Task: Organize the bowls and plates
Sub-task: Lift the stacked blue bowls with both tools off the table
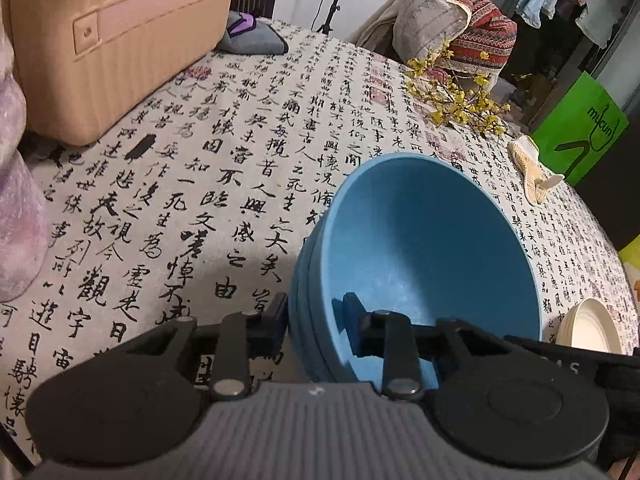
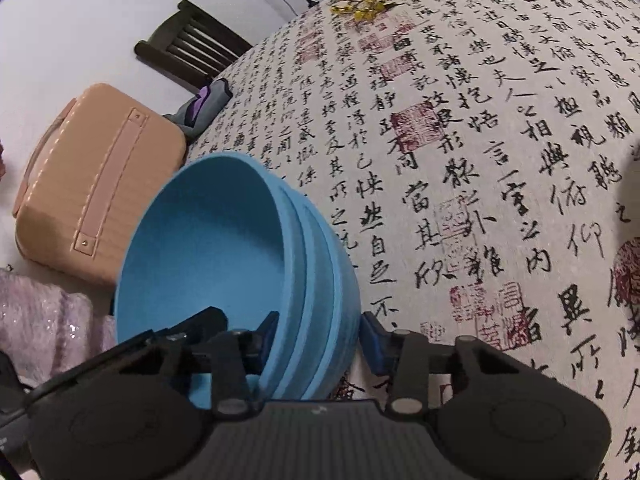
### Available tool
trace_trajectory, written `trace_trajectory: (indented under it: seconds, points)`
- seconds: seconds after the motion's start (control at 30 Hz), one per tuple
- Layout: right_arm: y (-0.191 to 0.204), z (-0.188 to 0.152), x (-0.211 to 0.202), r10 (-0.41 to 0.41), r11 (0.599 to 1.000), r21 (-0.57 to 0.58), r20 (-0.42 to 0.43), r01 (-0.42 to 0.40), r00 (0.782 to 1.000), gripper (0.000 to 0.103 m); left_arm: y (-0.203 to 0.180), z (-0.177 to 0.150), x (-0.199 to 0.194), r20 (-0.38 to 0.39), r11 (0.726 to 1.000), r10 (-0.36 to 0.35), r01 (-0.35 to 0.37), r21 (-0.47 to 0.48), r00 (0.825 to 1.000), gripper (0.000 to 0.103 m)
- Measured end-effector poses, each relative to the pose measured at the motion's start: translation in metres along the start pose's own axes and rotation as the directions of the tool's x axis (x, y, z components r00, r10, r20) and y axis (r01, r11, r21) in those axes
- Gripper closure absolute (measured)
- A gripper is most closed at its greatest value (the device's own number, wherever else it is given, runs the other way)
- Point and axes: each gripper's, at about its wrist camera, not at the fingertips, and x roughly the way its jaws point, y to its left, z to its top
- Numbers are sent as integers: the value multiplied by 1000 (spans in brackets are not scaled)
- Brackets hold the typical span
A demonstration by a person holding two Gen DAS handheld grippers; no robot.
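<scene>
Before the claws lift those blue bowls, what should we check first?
1. Left claw straddles the blue bowls' wall, one finger inside, one outside: ok.
2. Right claw straddles the opposite wall of the stack: ok.
3. Pads squeezing firmly enough to lift: cannot tell.
4. Bowls nested evenly: ok, rims look parallel.
5. Cream plate clear of the stack: ok, it sits apart.
6. Tan case out of the way: ok, though close behind.

Blue bowls [image 1: 420, 248], calligraphy-print tablecloth [image 1: 240, 184]
</scene>
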Motion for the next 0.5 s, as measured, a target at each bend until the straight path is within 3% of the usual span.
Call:
trace_trajectory:
  seconds: [0.5]
  points:
    - [-8,-6,-17,-8,1000,25,13,8,1000,67,-11,-3,-7,16,1000,19,-20,12,1000,73]
